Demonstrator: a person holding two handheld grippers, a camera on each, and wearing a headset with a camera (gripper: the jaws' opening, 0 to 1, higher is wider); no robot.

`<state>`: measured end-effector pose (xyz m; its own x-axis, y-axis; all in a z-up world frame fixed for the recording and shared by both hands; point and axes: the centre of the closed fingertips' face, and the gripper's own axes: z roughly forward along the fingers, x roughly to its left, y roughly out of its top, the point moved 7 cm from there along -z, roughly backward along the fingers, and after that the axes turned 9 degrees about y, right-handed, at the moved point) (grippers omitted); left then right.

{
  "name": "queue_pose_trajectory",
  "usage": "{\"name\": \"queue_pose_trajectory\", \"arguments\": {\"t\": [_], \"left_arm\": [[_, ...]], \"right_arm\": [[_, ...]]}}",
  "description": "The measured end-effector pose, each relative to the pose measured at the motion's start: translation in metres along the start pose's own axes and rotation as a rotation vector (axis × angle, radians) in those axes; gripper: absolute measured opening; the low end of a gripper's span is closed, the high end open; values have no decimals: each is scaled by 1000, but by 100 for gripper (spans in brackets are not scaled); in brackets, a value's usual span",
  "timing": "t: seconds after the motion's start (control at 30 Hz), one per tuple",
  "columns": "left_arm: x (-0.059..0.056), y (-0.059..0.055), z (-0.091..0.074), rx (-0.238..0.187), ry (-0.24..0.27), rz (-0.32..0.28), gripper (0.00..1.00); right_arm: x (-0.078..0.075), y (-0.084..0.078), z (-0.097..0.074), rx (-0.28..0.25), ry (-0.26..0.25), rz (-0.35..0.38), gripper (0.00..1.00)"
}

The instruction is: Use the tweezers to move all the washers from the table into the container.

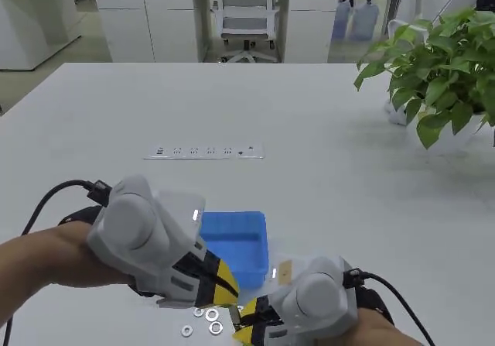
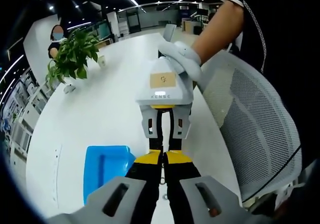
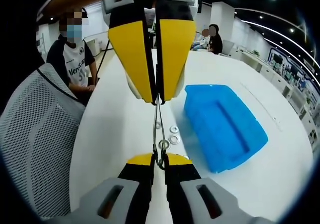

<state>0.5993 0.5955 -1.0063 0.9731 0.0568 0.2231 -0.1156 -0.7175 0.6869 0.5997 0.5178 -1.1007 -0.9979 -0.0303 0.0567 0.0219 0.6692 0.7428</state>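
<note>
Open table (image 1: 309, 114) beyond blue container (image 1: 241, 236), potted plant (image 1: 437, 59) far right, washers (image 1: 212, 315) and tweezers (image 3: 158, 106) close before container

Shiny metal tweezers (image 3: 155, 132) and washers (image 3: 174, 129), matt blue plastic container (image 3: 225, 120), smooth table (image 1: 309, 114)

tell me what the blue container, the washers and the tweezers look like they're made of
The blue container looks like moulded plastic: uniform colour, soft sheen, rounded edges. The washers are probably metal: silvery flat rings with bright glints. The tweezers seem to be steel: thin, grey, shiny arms.
</note>
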Motion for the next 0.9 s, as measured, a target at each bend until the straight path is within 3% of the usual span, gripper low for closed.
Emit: {"name": "queue_pose_trajectory", "arguments": {"t": [0.37,0.9], "left_arm": [[10,13,-17,-3,-1,-14,5],[36,27,-38,-15,29,2,5]], "right_arm": [[-3,17,-13,-18,-2,8,9],[-27,44,-29,-56,-31,-3,9]]}}
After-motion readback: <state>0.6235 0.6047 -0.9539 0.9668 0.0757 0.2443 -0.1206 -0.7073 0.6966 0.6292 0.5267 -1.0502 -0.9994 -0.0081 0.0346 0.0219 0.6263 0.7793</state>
